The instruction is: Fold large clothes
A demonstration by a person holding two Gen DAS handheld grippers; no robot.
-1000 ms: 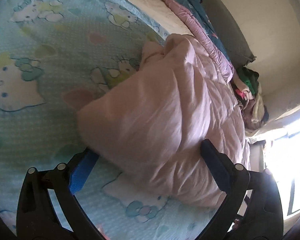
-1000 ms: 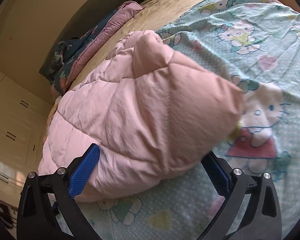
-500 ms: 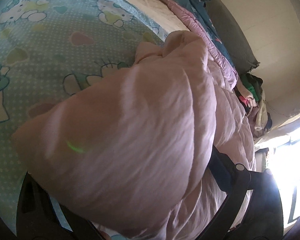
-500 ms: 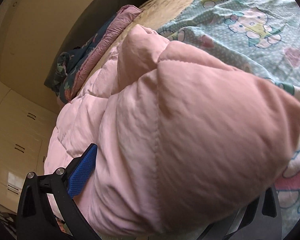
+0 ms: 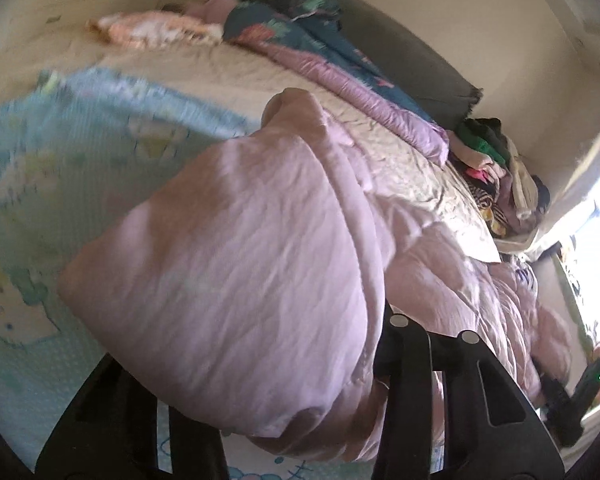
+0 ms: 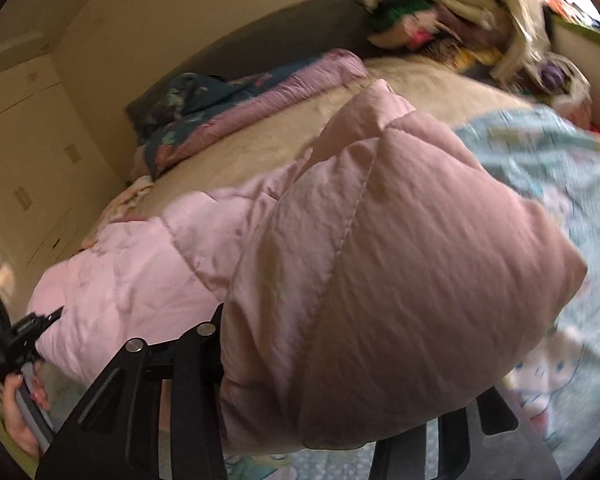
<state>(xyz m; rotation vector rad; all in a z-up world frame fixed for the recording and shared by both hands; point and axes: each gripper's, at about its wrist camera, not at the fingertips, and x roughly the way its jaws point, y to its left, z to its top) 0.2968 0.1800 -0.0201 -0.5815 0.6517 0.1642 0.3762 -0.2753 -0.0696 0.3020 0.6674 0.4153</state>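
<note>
The pink quilted garment [image 5: 236, 264] lies across the bed, over the pale blue cartoon-print sheet [image 5: 40, 184], with its bulk running along the bed's near edge. The left gripper [image 5: 260, 412] has its jaws closing on one puffy corner of it, the padded fabric bunched thick between the black arms, and that corner stands raised off the sheet. The right gripper [image 6: 320, 420] is closing on the other corner [image 6: 380, 260] in the same way, fabric filling the gap between its arms (the pads themselves are buried in the folds, so they cannot be seen). Between the two corners the garment sags back down onto the bed. A folded dark floral quilt [image 5: 300, 44] with a lilac edge lies along the bed's far edge against the wall, and a heap of mixed clothes [image 5: 496, 168] sits at the far corner by the bright window.
</note>
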